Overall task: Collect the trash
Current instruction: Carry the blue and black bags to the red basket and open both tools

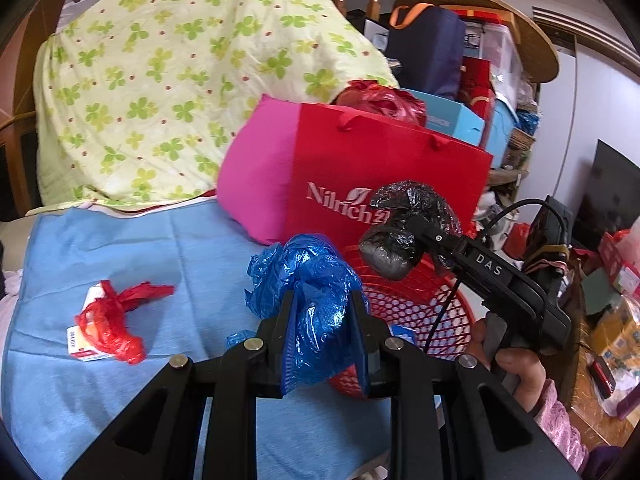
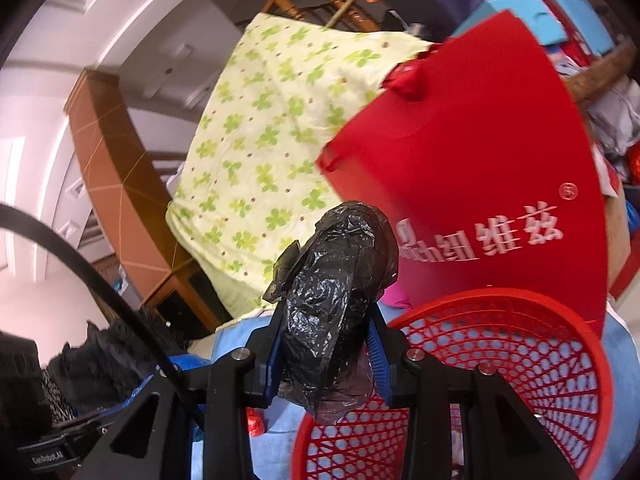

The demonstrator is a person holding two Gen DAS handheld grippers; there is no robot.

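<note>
We hold a crumpled blue plastic bag (image 1: 316, 300) clamped in the left gripper (image 1: 323, 320) and a wadded black plastic bag (image 2: 332, 300) clamped in the right gripper (image 2: 326, 344), both at the red mesh plastic basket (image 2: 540, 360). Released too far out, the light plastic could catch the rim and spill onto the blue cloth (image 1: 140, 340). Only the left view shows the red-wrapped packet (image 1: 106, 328) lying uncollected; only the right shows the basket's inside.

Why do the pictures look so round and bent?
Both views use fisheye lenses: dark corners, straight edges bowed. Right wrist view: red paper bag curves like a fan, basket slightly smeared. Left wrist view: sharper; blue plastic bag crisp, room edges soft.
</note>
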